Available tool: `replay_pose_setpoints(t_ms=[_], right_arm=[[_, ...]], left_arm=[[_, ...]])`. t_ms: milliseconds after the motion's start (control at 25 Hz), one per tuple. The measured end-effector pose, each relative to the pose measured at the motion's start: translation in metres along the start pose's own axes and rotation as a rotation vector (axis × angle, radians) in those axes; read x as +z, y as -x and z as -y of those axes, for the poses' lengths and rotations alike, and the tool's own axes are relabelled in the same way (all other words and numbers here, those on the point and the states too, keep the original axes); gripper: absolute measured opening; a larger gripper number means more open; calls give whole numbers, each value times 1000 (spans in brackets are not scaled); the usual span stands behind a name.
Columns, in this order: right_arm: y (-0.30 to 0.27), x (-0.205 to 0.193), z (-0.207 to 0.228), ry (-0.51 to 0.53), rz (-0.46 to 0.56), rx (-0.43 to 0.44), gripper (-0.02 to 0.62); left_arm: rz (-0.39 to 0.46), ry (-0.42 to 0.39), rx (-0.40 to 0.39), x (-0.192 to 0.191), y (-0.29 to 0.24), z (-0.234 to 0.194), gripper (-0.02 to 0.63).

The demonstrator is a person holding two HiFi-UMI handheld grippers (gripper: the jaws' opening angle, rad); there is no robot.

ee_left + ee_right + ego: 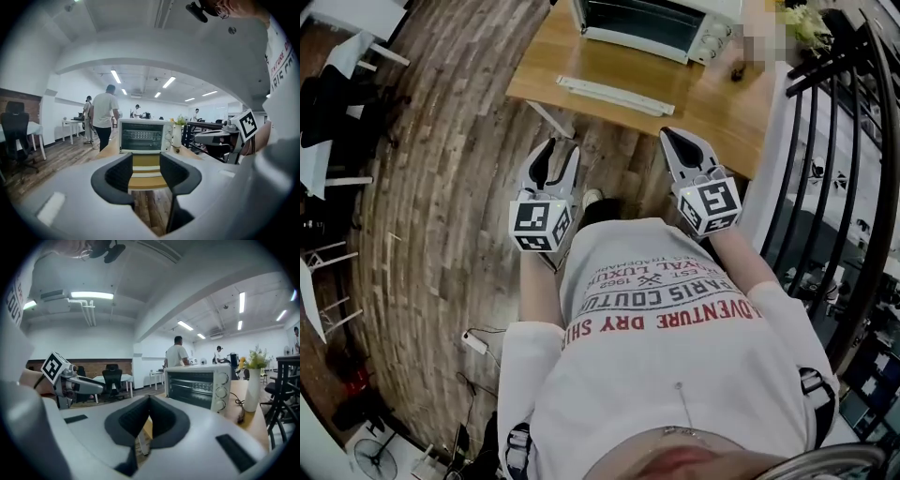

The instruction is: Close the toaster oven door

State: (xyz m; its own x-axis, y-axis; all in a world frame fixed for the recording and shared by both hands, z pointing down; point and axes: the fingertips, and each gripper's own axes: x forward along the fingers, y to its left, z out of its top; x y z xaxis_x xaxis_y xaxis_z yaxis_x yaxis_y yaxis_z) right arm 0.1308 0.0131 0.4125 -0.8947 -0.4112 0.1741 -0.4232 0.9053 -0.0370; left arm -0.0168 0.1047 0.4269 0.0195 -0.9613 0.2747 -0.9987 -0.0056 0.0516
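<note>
The white toaster oven [649,25] stands at the back of the wooden table [712,103]. Its door [614,94] appears folded down flat towards me, with the rack inside [140,136] showing. Both grippers hover over the floor short of the table's near edge and touch nothing. My left gripper [555,150] is open, and the table shows through the gap between its pads [119,173]. My right gripper [675,136] is shut, its pads meeting at a point [149,401]. It looks at the oven [197,387] from the left front.
A white vase with flowers [253,390] and a dark cable [241,413] sit right of the oven. A black railing [834,141] runs along the table's right side. Chairs and white tables [337,112] stand at the left. A person [104,119] walks in the background.
</note>
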Motion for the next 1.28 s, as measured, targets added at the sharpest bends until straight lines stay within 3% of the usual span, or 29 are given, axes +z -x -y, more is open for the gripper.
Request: replay_pose_setpoints(t_ms=[160,480,1000,1280], right_arm=[[-19,-5,16,-20,-21,-60,-12],[-70,0,36,-44,-53,-181,-12],[-110,-61,32,-156,-152,-302,-12],[-124,-80,37,-188,-186,-352,-12]], left_arm=[[-36,-50,-88,2,-36,-11,169],[-133,-49,-223,-2,-100,-56,169],[-368,-3,-315,-119,-158,-99,169],[-424,29,-312,-144,-190,-114,169]])
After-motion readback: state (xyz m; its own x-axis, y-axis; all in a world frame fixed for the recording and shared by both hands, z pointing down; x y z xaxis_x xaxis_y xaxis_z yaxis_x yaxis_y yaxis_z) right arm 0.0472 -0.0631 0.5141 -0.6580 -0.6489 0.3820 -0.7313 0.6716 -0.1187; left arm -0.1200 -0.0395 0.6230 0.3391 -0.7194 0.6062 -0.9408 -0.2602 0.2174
